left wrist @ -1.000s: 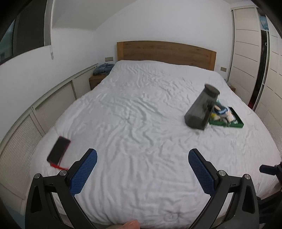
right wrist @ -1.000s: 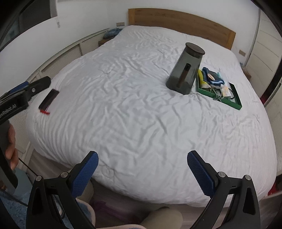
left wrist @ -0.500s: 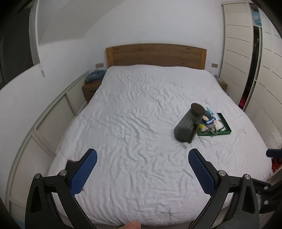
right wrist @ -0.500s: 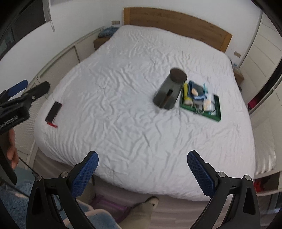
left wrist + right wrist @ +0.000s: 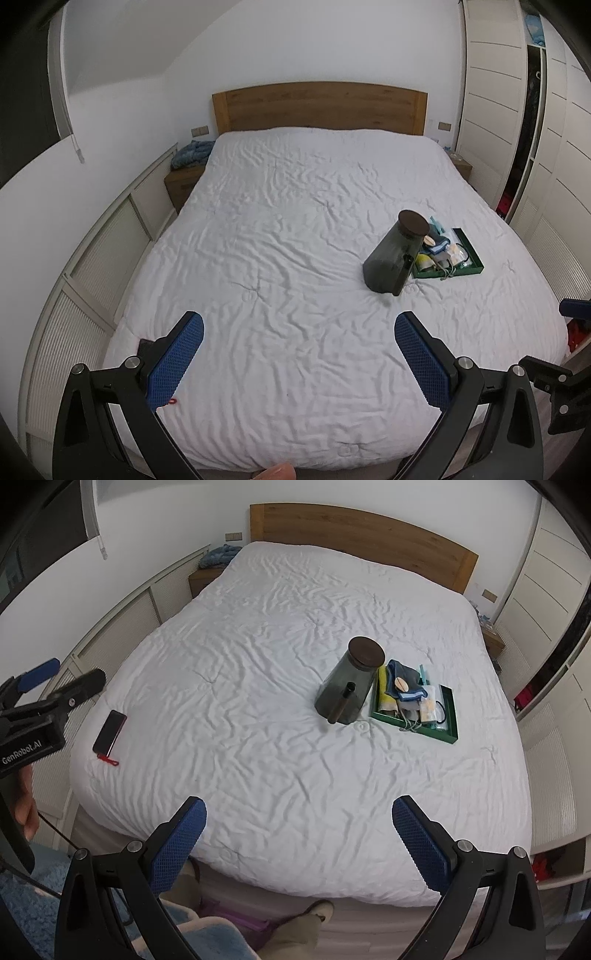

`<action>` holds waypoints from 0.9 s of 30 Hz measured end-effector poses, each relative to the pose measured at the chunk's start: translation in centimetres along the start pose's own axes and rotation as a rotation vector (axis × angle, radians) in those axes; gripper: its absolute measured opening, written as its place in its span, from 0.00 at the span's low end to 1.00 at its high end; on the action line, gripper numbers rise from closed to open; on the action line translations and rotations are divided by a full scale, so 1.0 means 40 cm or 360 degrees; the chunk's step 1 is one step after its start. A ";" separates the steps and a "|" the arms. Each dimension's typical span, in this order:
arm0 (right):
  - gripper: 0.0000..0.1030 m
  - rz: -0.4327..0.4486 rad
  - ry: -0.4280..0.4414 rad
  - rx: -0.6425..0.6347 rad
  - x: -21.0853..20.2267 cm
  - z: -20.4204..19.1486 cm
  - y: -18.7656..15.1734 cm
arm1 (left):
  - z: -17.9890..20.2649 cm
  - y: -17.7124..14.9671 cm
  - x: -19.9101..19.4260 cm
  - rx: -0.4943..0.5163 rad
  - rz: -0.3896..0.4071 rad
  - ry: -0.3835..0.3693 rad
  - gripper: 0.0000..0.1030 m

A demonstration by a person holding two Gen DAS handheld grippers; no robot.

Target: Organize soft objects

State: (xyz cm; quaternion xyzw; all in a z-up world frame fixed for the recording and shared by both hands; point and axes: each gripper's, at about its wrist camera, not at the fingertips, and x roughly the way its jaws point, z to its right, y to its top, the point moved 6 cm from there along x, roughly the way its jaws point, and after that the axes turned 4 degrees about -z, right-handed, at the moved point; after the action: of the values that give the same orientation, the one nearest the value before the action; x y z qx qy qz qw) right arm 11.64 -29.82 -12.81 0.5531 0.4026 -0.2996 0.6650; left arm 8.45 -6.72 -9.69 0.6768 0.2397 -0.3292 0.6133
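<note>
While both grippers hang in the air off the foot of the bed (image 5: 258, 657), nothing is in either one: the left gripper (image 5: 298, 350) has its blue fingers (image 5: 177, 360) spread wide and empty, and the right gripper (image 5: 298, 834) shows the same wide gap over the foot edge of the bed. Out on the white cover, toward the right edge and about halfway up, sits a green tray (image 5: 448, 716) piled with soft things, a blue cloth (image 5: 404, 675) on top, something yellow beside it and a few pale packets. A dark smoky jar (image 5: 347, 686) with a brown lid leans just beside the tray on its left side, seemingly touching the tray's near corner. Over by the left edge near the foot corner lies a black phone (image 5: 109, 730) with a red strap, flat on the cover, well apart from the tray. From the right wrist view the left gripper's body shows at the far left, a hand (image 5: 26, 805) wrapped round its handle.
</note>
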 end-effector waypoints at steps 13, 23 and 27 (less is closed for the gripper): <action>1.00 0.0071 -0.0006 -0.0087 -0.009 -0.013 -0.018 | -0.020 -0.013 -0.003 -0.0014 -0.0015 0.0021 0.99; 1.00 -0.0144 -0.0052 -0.0193 0.092 -0.015 -0.094 | -0.065 -0.044 0.025 -0.0068 -0.0073 0.0081 0.99; 1.00 0.0049 -0.0044 -0.0099 0.071 -0.008 -0.067 | -0.076 -0.047 0.026 -0.0087 -0.0081 0.0088 0.99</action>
State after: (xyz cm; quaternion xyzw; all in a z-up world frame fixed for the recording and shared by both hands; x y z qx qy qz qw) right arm 10.71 -29.92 -16.62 0.5342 0.3939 -0.2843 0.6918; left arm 8.21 -3.54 -11.63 0.6622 0.2829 -0.3191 0.6162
